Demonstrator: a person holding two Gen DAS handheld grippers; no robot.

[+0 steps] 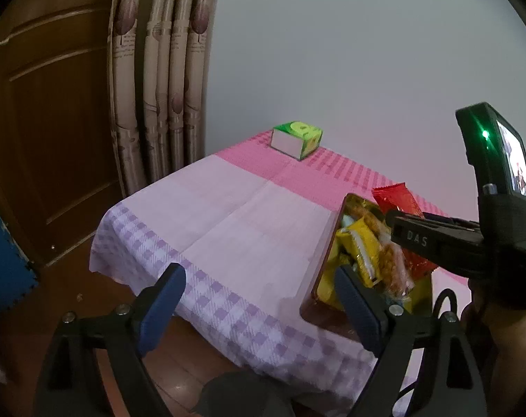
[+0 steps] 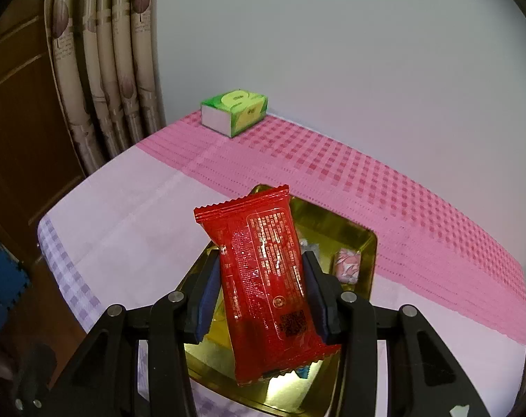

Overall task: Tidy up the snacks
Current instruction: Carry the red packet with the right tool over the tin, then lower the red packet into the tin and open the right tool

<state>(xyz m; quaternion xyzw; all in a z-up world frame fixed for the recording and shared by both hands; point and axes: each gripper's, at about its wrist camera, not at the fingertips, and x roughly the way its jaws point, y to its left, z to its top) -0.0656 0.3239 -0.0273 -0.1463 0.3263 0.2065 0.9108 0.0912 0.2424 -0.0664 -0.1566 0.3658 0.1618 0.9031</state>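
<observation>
A gold tin point(image 2: 367, 243) sits on the pink and lilac tablecloth. Inside it are a pink wrapped candy point(image 2: 348, 264) and several yellow snack packets point(image 1: 358, 250). My right gripper point(image 2: 261, 260) is shut on a red snack packet point(image 2: 263, 278), held upright over the tin. In the left wrist view that red packet point(image 1: 398, 201) and the right gripper point(image 1: 402, 229) hang above the tin point(image 1: 327, 253). My left gripper point(image 1: 263, 305) is open with nothing between its fingers, and its right finger point(image 1: 356, 309) is close to the tin's near corner.
A green tissue box point(image 2: 235, 111) stands at the table's far corner by the white wall. Curtains point(image 1: 158, 87) and a brown door point(image 1: 54, 139) lie beyond the table's left edge. A blue foam mat point(image 1: 2, 260) leans at the far left.
</observation>
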